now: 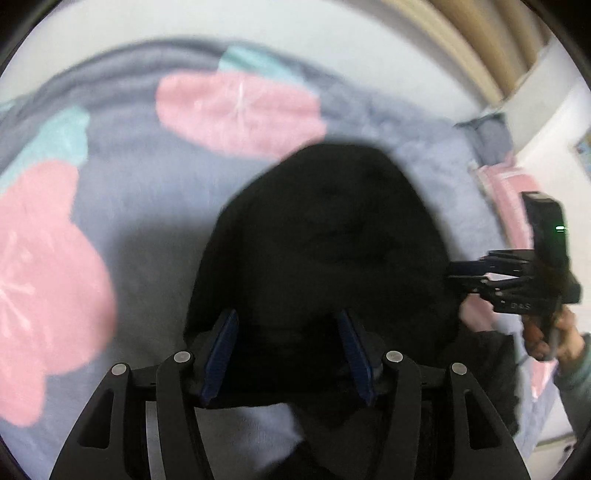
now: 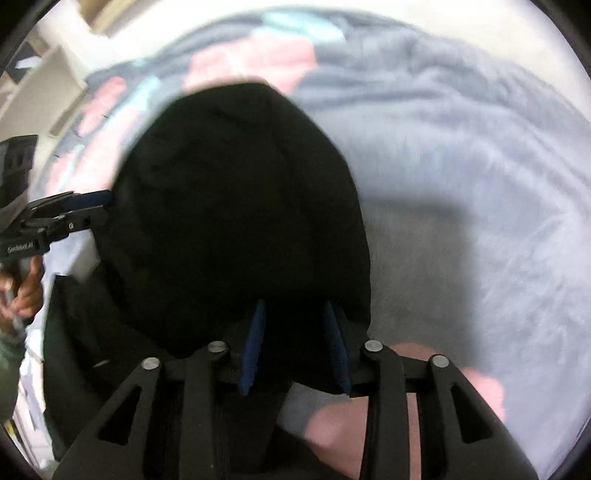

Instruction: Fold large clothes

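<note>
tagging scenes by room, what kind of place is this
Probably a bedroom: the black garment lies on a fluffy grey blanket with pink flowers, spread like bedding, beside white walls.

Bed covered by a fluffy grey-lavender blanket [image 1: 155, 206] with large pink flower patches [image 1: 236, 110] and teal leaf shapes [image 1: 55, 144]; blanket rumpled into ridges toward its far side [image 2: 443, 92]; pale wall [image 1: 332, 33] behind; beige vertical folds, probably a curtain [image 1: 472, 40], upper right in left view; white furniture edge [image 2: 55, 85] at left in right view; lighting even, frames motion-blurred.
</note>
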A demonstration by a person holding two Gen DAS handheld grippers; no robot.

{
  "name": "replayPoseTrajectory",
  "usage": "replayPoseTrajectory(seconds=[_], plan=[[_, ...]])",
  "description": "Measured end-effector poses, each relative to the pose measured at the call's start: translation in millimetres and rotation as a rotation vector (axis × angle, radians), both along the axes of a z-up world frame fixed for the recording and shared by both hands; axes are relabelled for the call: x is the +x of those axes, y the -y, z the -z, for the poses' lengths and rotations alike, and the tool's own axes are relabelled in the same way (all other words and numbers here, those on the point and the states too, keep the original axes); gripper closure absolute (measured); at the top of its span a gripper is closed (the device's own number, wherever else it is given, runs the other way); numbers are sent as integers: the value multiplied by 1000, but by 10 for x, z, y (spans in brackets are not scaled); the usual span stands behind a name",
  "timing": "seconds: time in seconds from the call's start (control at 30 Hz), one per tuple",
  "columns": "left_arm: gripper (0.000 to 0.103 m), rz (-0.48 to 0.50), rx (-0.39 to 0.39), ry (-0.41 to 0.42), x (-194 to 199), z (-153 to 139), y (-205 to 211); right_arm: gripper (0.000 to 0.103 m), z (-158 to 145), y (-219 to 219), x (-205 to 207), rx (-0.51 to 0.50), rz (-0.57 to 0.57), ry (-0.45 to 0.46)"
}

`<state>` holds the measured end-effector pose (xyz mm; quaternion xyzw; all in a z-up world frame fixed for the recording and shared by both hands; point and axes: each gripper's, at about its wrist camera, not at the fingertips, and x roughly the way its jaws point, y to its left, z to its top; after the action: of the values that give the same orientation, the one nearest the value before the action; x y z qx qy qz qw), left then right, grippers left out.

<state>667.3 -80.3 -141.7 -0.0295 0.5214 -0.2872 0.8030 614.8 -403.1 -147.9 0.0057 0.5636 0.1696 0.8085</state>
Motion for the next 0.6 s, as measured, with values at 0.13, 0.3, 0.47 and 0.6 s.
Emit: replayPoseTrajectory(seconds=[0.13,0.3,0.47,0.6], plan=[[27,10,-64,28,203,-333,-162,33,-271,147,118,16,-2,63],[27,53,-92,-40,611,-255,-173,32,-263,172,523,57,-24,21],[27,82,-139,-172,893,107,-142,33,-17,35,833,70,-59,-29],[27,114,-189,-264,967,394,-71,33,238,-20,986,100,-50,-75]])
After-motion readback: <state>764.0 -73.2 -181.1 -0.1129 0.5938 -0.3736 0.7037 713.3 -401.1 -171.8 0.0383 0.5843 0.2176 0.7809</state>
